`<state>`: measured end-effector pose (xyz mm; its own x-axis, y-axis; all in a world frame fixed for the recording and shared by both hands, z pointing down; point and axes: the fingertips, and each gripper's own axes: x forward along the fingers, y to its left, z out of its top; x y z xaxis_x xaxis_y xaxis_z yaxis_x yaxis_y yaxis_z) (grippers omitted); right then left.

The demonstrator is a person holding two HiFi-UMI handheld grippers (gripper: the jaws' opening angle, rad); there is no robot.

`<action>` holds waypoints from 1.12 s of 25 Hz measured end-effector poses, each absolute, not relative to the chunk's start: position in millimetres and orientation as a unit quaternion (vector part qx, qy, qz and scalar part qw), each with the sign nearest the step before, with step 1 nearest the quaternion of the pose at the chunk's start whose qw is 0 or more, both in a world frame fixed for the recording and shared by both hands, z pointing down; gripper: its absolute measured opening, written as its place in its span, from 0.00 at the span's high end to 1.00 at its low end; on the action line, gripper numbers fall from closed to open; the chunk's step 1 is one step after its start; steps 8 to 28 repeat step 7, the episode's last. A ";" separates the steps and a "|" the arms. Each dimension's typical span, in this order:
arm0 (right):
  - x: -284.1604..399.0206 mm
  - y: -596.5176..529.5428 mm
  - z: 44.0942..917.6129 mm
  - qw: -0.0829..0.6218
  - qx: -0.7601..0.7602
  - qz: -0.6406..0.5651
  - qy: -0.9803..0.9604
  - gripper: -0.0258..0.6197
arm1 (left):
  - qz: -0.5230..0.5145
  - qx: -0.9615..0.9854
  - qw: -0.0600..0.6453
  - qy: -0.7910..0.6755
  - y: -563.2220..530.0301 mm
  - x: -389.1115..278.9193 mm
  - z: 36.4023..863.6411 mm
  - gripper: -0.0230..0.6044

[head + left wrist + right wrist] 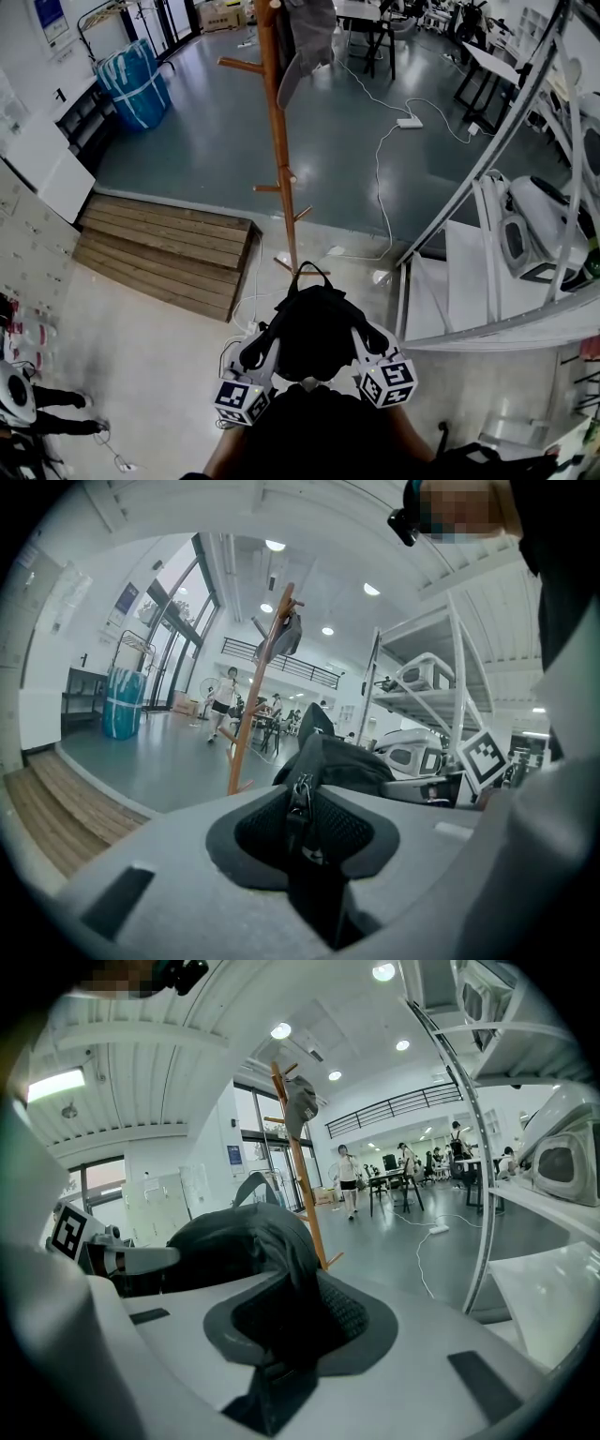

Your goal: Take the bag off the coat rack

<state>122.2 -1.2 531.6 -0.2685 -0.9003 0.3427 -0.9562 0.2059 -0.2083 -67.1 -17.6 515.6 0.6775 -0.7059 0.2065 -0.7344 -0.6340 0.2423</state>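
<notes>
I have the black fabric bag [314, 328] gripped from both sides. My left gripper [262, 349] is clenched on its zippered edge, and my right gripper [368, 345] is clenched on a fold of its cloth. The bag sits near me between the two grippers, apart from the tall orange-brown wooden coat rack [279, 159] farther off. A grey garment [309, 37] hangs near the rack's top.
</notes>
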 end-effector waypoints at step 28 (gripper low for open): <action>120.4 -1.4 532.1 0.073 0.597 0.192 -0.776 0.83 | 0.053 0.899 0.160 -0.404 -16.8 -69.6 516.0 0.82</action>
